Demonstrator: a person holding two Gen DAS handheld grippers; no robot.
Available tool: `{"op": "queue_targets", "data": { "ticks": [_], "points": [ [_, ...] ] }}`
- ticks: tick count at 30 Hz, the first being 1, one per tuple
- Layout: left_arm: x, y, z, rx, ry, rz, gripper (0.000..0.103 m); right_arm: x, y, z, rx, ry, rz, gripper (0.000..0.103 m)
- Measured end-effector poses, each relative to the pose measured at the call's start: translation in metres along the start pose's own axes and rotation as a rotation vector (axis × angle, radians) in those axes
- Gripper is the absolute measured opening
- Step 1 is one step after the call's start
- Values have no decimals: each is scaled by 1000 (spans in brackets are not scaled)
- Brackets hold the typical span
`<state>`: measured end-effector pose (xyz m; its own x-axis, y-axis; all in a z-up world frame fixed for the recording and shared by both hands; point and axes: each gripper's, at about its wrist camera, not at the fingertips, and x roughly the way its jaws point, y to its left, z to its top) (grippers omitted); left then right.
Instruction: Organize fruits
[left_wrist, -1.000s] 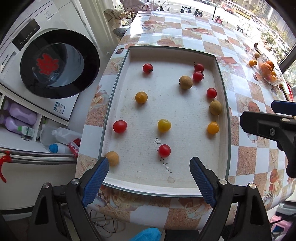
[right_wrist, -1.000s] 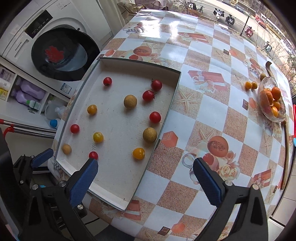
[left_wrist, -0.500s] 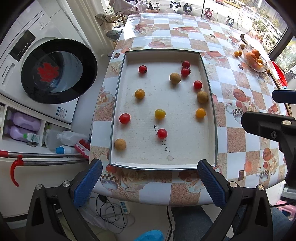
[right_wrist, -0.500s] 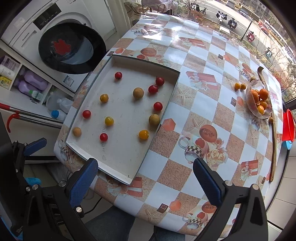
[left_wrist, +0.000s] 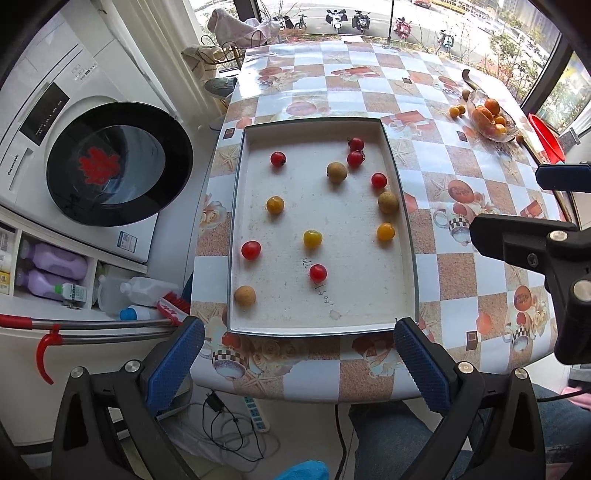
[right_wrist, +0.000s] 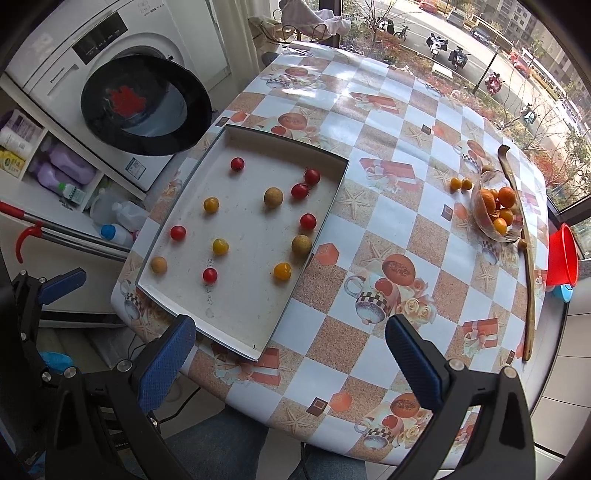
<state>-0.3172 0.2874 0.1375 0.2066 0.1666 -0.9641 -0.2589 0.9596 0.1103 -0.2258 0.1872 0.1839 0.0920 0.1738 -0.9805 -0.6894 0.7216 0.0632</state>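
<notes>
12 fruits (left_wrist: 312, 238) in tray (left_wrist: 325, 329)

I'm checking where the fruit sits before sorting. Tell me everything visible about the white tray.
The white tray is a shallow rectangle with low upright walls, a dark outer edge and a matte, slightly stained floor bearing handwritten marks. It lies flat on the checkered tablecloth near the table's left edge. Twelve small fruits lie scattered in it: six red, three yellow, three brown. Nothing else touches it.
</notes>
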Motion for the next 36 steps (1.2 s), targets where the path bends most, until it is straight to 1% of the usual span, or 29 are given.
{"op": "queue_targets", "data": {
  "ticks": [5, 11, 36],
  "points": [
    [-5, -3, -1, 14, -11, 6, 103, -4, 0, 1, 0, -11, -2, 103],
    [-9, -4, -1, 9, -20, 1, 103, -4, -1, 1, -1, -9, -3, 103],
    [-12, -13, -1, 24, -19, -14, 103, -5, 2, 0, 5, -7, -1, 103]
  ]
}}
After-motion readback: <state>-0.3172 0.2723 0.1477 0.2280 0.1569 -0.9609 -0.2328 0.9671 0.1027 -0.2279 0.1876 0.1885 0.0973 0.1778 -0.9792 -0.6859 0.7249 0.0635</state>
